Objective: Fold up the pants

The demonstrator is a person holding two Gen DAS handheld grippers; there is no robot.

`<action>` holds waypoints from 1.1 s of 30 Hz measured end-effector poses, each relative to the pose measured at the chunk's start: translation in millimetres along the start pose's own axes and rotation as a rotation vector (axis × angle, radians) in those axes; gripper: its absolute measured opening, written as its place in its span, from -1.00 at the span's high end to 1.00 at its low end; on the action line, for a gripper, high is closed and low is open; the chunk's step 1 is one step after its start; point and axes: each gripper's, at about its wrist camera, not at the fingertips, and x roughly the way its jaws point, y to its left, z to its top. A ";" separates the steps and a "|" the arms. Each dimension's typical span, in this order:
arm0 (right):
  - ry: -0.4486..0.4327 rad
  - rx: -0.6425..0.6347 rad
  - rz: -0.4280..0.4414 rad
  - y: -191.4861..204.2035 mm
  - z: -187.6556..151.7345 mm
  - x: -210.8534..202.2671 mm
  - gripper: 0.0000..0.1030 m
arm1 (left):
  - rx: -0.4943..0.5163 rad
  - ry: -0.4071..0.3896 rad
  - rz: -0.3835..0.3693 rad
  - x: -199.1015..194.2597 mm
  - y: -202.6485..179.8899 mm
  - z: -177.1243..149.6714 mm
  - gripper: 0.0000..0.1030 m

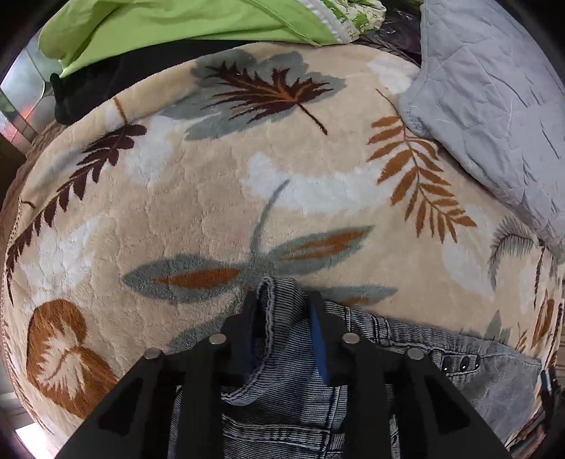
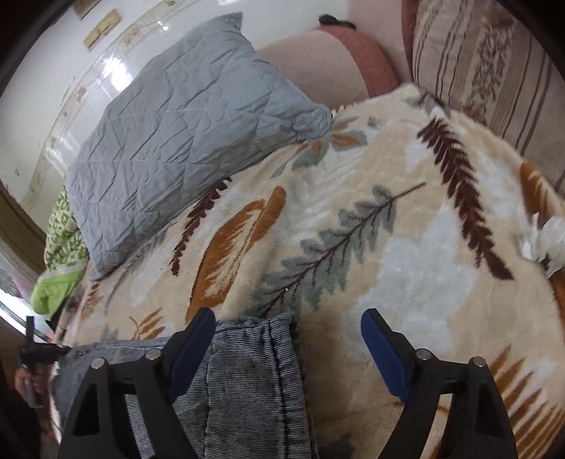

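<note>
Left hand-held gripper [image 1: 286,310]: pointing steeply down, fingers [image 1: 319,332] pinched on a bunched fold of the pants [image 1: 282,356] at the waistband. Denim ridge stands up between the two blue pads, pads pressing both sides. Clamped on the pants.

Right hand-held gripper [image 2: 289,339]: jaws wide apart, nothing gripped. Left finger [image 2: 192,339] sits over the grey denim, right finger [image 2: 383,347] over bare blanket [image 2: 406,275]. End of the pants [image 2: 254,370] lies under and between the fingers, nearer the left one; pads not pressing on it. Touching or just above the cloth: cannot tell.

Pants: grey-blue striped denim, lying flat on the blanket at the near edge of both views. Left wrist view shows waistband, stitched seams and a row of three dark snaps [image 1: 461,363] running off to the right. Right wrist view shows a folded or doubled end with a vertical seam, edge of cloth ending just short of mid-gap.

Surroundings: beige plush blanket with leaf print covers the bed. Grey quilted pillow [image 1: 494,106] on the far side, resting on the blanket, well apart from the pants. Green cloth [image 1: 176,28] beyond the blanket's far edge in the left wrist view. Striped cushion [image 2: 476,70] at upper right in the right wrist view, pink fabric [image 2: 335,63] beside it. Small white crumpled thing [image 2: 543,243] on the blanket at far right, blurred, kind not clear.
</note>
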 end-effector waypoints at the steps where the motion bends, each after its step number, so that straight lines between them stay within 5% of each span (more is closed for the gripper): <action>1: 0.013 -0.002 -0.008 -1.5 0.8 4.0 -0.58 | -0.011 0.000 -0.006 -0.5 0.9 -0.5 0.43; 11: 0.070 -0.044 0.009 9.3 7.7 36.3 -0.53 | 0.043 -0.026 0.054 -11.8 -18.3 -15.2 0.78; 12: 0.071 -0.044 0.032 11.8 7.4 36.7 -0.42 | 0.043 -0.032 0.055 -14.5 -19.8 -16.5 0.78; 14: 0.128 -0.011 0.069 14.4 5.5 41.6 0.64 | 0.030 -0.050 0.042 -26.2 -20.5 -18.9 0.80; 18: 0.099 -0.079 0.014 29.6 -1.1 26.0 0.66 | 0.019 -0.092 0.001 -58.6 -18.5 -27.1 0.81; 26: -0.094 -0.033 0.095 30.1 -14.4 -59.2 0.71 | 0.046 -0.228 -0.116 -146.9 1.4 -61.3 0.81; 33: -0.140 0.006 0.160 10.6 -51.7 -119.8 0.84 | 0.107 -0.287 -0.173 -190.7 31.6 -119.4 0.81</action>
